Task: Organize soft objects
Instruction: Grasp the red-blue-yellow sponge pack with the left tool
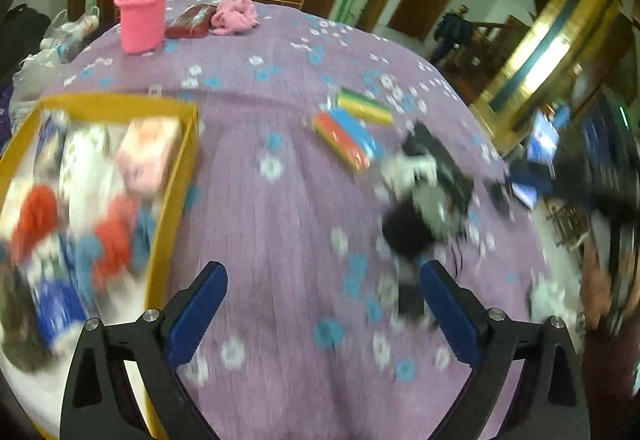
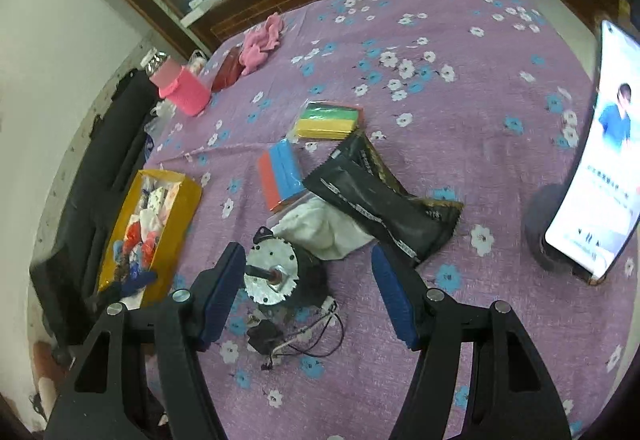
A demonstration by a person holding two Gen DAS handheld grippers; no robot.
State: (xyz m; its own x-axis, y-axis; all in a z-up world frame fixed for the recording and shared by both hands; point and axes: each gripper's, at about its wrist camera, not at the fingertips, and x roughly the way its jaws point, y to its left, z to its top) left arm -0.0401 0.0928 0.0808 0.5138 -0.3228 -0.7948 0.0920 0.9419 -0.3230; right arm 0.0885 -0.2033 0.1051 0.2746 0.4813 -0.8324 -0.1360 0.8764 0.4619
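Fingers, left: the left gripper [image 1: 324, 314] is spread wide with nothing between its blue pads, just purple cloth underneath. That view is pretty smeared.
Fingers, right: the right gripper [image 2: 308, 294] sits roughly half open and empty too. The motor [image 2: 280, 274] shows in the gap, but that's the tabletop [image 2: 460, 87] below; the pads don't touch it.
Motor: hard metal with loose wires at 6 o'clock of it, so I'd say not a soft thing.
White cloth [image 2: 324, 230]: bunched at 1 o'clock of the motor, touching it, partly under the black pouch [image 2: 380, 203].
Sponge packs: orange-blue pack [image 2: 282, 175] and yellow-green pack [image 2: 326, 119], further out at 12 o'clock, loose on the cloth.
Yellow box [image 2: 186, 201]: off at 9 o'clock, already stuffed with red, blue and white soft bits.
Far end: pink rag [image 2: 260, 43] and pink knitted cup sleeve [image 2: 186, 91], well apart from the box.
Progress: maybe halfway, I reckon. The box is filling, yet cloth, sponges and rag are left out.
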